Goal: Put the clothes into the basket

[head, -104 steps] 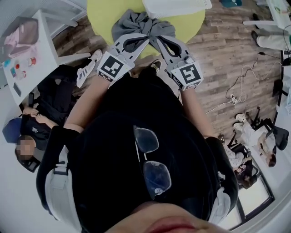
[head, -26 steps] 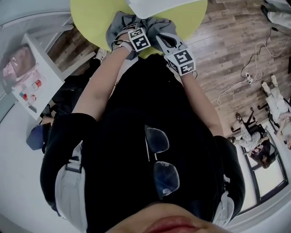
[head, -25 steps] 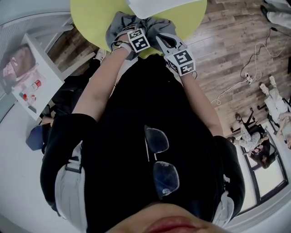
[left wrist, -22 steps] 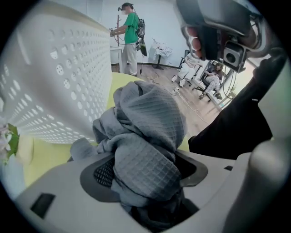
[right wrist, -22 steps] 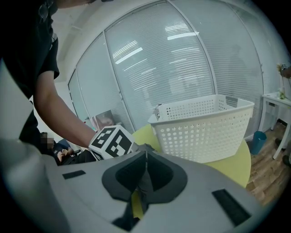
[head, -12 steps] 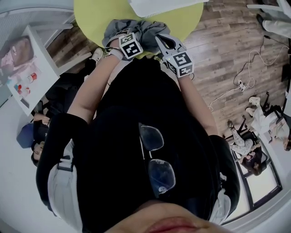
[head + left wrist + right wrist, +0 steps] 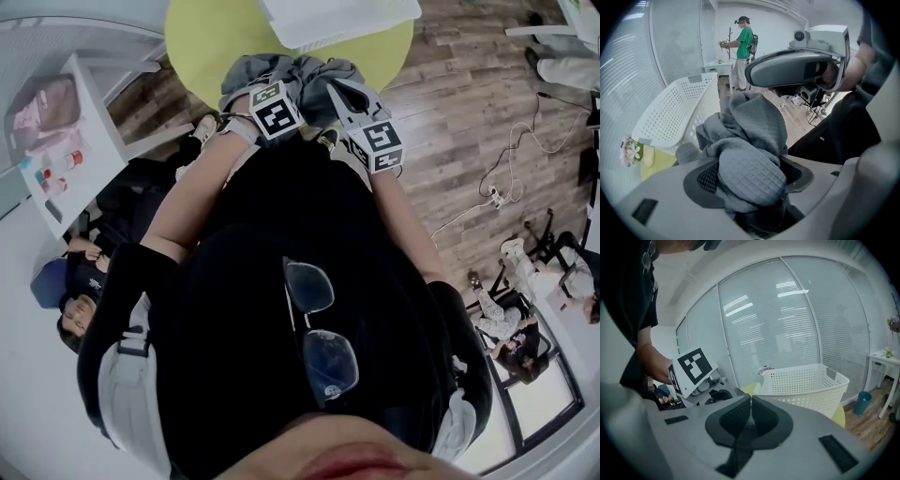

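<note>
A grey waffle-knit garment (image 7: 750,136) bulges out between the jaws of my left gripper (image 7: 750,176), which is shut on it; the jaws have just been closing on the cloth. In the head view the garment (image 7: 291,75) hangs bunched at the near edge of the round yellow-green table (image 7: 216,37), under the left gripper (image 7: 267,86). The white perforated basket (image 7: 337,19) stands on the table just beyond. My right gripper (image 7: 751,401) is shut, pads together with nothing between them, and points level toward the basket (image 7: 806,385). It sits right of the garment (image 7: 339,91).
A white shelf unit (image 7: 66,122) stands to the left, with people sitting on the floor below it. Cables (image 7: 506,159) lie on the wooden floor at right. A small flower bunch (image 7: 630,151) sits by the basket. A person in green (image 7: 743,47) stands far off.
Both grippers have risen toward the camera. The left one has carried the grey garment up off the table edge, and the basket shows more fully at the top.
</note>
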Demonstrator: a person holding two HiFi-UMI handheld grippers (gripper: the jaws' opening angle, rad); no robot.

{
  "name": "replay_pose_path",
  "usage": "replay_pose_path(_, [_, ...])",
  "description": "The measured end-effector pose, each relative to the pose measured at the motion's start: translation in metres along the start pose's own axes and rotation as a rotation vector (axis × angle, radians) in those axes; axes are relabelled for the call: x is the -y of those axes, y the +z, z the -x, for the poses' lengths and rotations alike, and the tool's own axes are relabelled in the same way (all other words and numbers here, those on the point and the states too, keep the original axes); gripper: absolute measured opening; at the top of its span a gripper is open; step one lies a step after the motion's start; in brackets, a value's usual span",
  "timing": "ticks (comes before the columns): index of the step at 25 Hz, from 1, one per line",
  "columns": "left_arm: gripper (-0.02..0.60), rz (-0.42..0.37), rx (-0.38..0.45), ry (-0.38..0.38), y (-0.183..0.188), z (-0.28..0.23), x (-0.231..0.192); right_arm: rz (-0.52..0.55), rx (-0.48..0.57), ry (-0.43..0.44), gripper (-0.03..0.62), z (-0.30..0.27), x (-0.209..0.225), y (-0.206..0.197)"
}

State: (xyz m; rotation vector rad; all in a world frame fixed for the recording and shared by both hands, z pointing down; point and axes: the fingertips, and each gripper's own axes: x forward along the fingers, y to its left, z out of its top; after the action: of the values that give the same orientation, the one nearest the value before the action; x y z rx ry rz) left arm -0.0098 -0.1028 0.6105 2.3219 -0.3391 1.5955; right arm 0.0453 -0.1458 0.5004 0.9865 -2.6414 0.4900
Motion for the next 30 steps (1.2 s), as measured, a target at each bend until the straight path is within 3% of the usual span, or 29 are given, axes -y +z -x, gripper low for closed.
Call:
replay_pose_path(20, [0.336,0.049,0.084,0.069,0.121,0.075,0.005,0.12,0.212,-0.052,0.028,0.081,0.062,0.101])
replay_pose_path(30, [0.336,0.053,0.121,0.113,0.15,0.103,-0.051,0.165,0.264,-0.085,0.028,0.064,0.072,0.145])
